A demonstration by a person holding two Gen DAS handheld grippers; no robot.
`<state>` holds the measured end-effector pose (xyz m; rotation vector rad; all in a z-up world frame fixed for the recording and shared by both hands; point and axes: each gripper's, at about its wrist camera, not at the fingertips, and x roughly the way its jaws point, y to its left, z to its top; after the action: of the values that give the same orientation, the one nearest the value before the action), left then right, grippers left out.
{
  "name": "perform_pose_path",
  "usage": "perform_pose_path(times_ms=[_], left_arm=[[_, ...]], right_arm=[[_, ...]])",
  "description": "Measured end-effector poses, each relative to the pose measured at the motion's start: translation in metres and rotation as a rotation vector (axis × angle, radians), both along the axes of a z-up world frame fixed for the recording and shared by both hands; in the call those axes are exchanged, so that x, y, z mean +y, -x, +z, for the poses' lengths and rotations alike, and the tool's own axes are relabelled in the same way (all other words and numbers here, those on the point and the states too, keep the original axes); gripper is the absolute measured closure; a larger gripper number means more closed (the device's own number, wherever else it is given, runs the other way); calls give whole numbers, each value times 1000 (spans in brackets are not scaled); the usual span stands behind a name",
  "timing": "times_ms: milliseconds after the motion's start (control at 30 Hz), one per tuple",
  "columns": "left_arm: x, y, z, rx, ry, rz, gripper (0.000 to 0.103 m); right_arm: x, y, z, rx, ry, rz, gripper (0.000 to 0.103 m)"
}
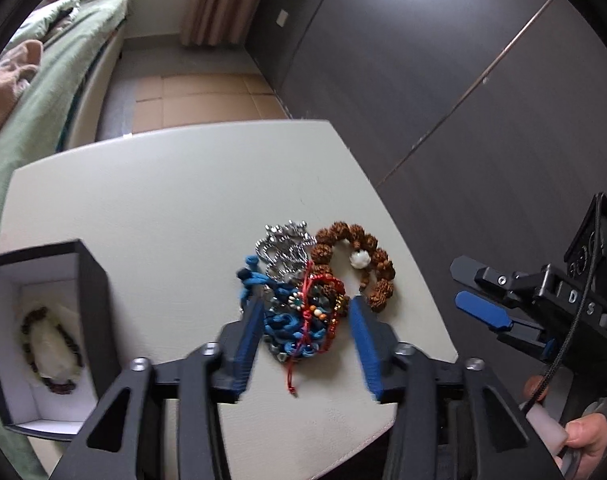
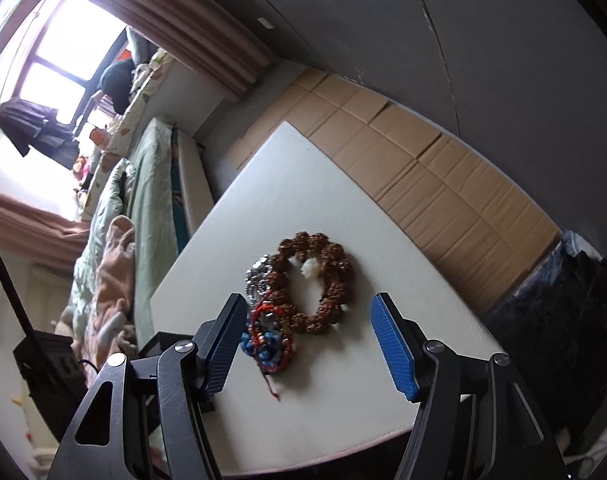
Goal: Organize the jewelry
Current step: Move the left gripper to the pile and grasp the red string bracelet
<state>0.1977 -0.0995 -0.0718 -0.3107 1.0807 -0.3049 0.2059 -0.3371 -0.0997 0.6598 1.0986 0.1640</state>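
The left gripper [image 1: 305,312], jaws spread, straddles the tangled blue woven-cord bracelet [image 1: 287,330] lying lengthwise between them (the right gripper [image 2: 307,340], also agape, hangs farther off).

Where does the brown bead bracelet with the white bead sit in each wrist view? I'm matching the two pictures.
Left wrist: brown bead bracelet right of centre, at the pile's right end.
Right wrist: brown bead bracelet at centre, ahead of the open fingers.
Shared landmark: silver chain, touching its left side.

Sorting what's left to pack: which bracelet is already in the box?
The dark beaded bracelet, wrapped around the white cushion inside the open black box; the others lie piled on the table.
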Motion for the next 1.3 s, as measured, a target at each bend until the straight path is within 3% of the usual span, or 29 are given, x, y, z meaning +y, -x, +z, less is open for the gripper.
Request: perform_pose_path(times_ms=[167,367,533,667,833,1167,1300], left_arm=[[-14,-6,-20,61,-28,-29,83],[-22,-10,-30,80,-45,-44,90],[-17,-13,-43,117,11,-15,102],[-5,-14,-43,145,87,22,102],[1,-7,-22,96,132,7,102],[24,12,12,7,174,34,102],[25,10,7,36,163,44,102]], right_arm=[[-1,-4,-6,22,-24,9,38],[3,-11,-9,39,-28,38,38],[8,-13,-10,43,-22,59,38],[10,-15,-10,41,-5,73,38],[11,-15,-12,49,14,70,38],[21,-10,-15,43,45,96,39],[21,-10,-21,73,27,89,39]])
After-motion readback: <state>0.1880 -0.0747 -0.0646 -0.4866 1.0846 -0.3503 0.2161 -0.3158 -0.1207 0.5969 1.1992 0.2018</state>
